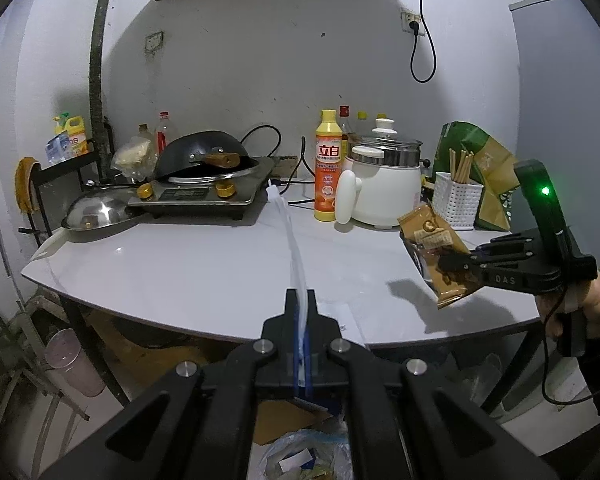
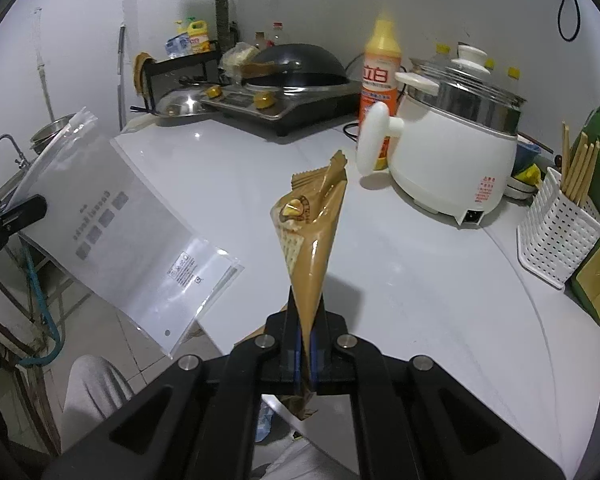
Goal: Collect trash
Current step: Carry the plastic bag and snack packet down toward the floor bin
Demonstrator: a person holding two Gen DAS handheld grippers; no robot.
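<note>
dim cool light | fisheye warp, dark corners | far bottles maybe blurry

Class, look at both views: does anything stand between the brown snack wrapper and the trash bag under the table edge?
Nothing visible does. The right tongs hold the wrapper in the air above the table. The trash bag lies open below the near table edge. The left tongs hold a clear bag off to the side.

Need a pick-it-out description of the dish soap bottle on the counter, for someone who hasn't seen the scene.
Start at the white countertop along the back wall, stove on the left, white electric cooker on the right. The dish soap bottle stands upright between them, right beside the cooker's handle. It is the only tall orange bottle with a yellow cap and base.
</note>
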